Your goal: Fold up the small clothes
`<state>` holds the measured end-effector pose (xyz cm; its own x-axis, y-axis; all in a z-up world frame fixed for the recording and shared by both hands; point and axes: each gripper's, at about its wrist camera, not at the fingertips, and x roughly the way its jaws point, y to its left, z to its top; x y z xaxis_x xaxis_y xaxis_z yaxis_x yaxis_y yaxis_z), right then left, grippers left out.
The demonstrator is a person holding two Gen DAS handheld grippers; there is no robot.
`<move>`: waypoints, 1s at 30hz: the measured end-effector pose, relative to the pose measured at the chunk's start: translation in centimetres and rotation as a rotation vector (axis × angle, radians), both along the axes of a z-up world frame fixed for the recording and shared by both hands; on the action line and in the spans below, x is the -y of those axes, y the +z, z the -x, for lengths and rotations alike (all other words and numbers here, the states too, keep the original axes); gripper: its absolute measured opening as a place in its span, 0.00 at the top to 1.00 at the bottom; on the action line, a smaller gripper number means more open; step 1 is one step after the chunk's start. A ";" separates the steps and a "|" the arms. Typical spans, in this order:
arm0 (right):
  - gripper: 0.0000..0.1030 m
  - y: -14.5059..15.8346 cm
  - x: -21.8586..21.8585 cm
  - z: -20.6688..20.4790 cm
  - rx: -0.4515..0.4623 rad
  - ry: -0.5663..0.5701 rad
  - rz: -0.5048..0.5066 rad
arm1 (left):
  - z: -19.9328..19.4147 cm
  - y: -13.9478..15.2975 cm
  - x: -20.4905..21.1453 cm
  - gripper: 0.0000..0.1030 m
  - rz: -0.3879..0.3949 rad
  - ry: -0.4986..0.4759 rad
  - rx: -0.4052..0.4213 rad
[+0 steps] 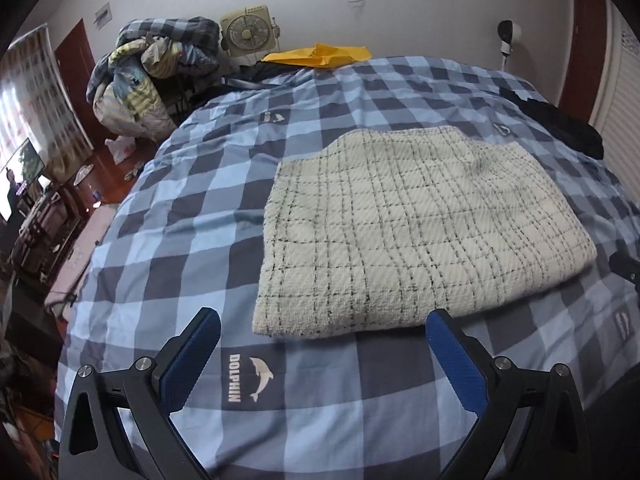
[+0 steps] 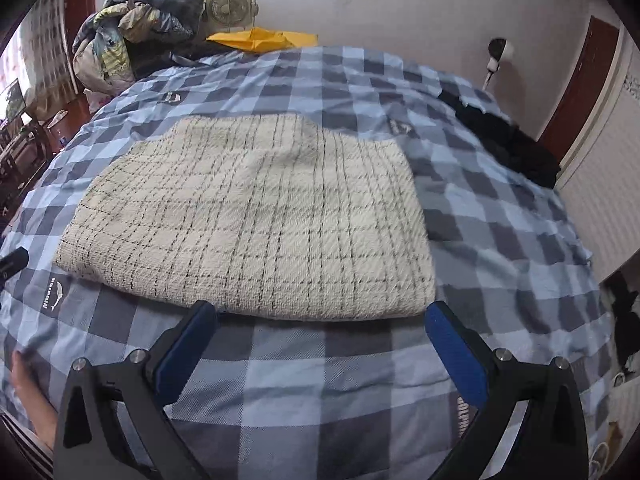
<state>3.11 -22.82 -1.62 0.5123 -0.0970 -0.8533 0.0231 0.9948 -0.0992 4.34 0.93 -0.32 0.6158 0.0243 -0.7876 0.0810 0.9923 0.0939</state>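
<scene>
A cream knit garment with thin black check lines (image 1: 416,232) lies folded flat as a rectangle on the blue checked bedspread (image 1: 168,240). My left gripper (image 1: 322,326) is open just in front of the garment's near left corner, holding nothing. In the right wrist view the same garment (image 2: 256,224) fills the middle. My right gripper (image 2: 320,316) is open at its near edge, blue pads wide apart, the right fingertip by the near right corner. Nothing is between either pair of fingers.
A black garment (image 2: 504,140) lies at the bed's far right. Yellow cloth (image 2: 260,40) sits at the far edge, with piled bedding (image 1: 152,68) and a fan (image 1: 248,34) beyond. A person's hand (image 2: 28,396) shows at the lower left. Furniture stands left of the bed (image 1: 36,216).
</scene>
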 end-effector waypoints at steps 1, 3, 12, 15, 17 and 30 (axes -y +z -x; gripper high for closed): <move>0.01 0.0 -0.1 0.1 0.004 0.000 -0.003 | -0.1 -0.1 -0.2 0.00 0.001 0.010 -0.003; 0.01 0.0 -0.1 0.3 0.013 0.003 -0.015 | -0.3 -0.2 -0.8 0.00 0.021 0.029 -0.021; 0.01 0.4 -1.0 0.9 0.036 0.026 0.032 | -0.7 -0.1 -2.0 0.00 0.088 0.057 -0.025; 0.01 0.4 -1.1 0.9 0.033 0.031 0.036 | -0.5 0.4 -1.9 0.00 0.086 0.054 0.004; 0.01 0.4 -1.0 0.8 0.027 0.032 0.038 | -0.5 0.5 -1.7 0.00 0.069 0.051 0.012; 0.01 0.7 -1.1 1.0 0.033 0.034 0.047 | -0.2 1.5 -1.3 0.00 0.010 0.038 0.086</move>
